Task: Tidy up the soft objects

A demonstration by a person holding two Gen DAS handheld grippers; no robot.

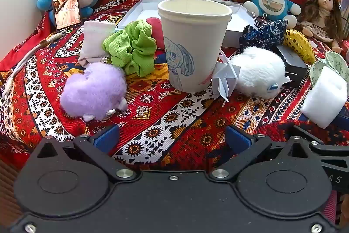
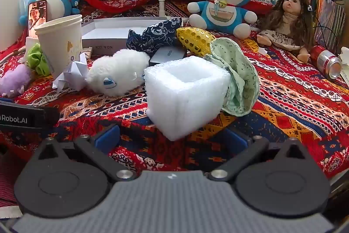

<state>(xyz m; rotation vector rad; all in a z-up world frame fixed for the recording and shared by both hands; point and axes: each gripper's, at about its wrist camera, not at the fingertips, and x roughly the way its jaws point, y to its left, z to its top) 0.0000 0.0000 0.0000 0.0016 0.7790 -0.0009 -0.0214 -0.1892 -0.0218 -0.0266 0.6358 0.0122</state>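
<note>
Evidently at the very start: both tools spread wide and holding nothing, left tool [image 1: 172, 137] low over the patterned cloth just short of the paper cup [image 1: 193, 45], right tool [image 2: 172, 135] just short of the white foam block [image 2: 185, 95]. Soft things scattered around the cup on the surface: purple plush [image 1: 93, 92] to its left and nearer the camera, green scrunchie [image 1: 130, 48] behind that, white plush [image 1: 258, 72] to its right with a folded paper crane [image 1: 225, 78] wedged between, touching both. White tray [image 1: 139, 12] behind the cup, a likely destination, though only a guess. Best begun with the purple plush: approach low and level, centre the fingers across its bulk, close gently enough to compress the fur without pinching the cloth underneath. For the white plush, come in from the side away from the cup, to avoid tipping the cup or crushing the crane.
</note>
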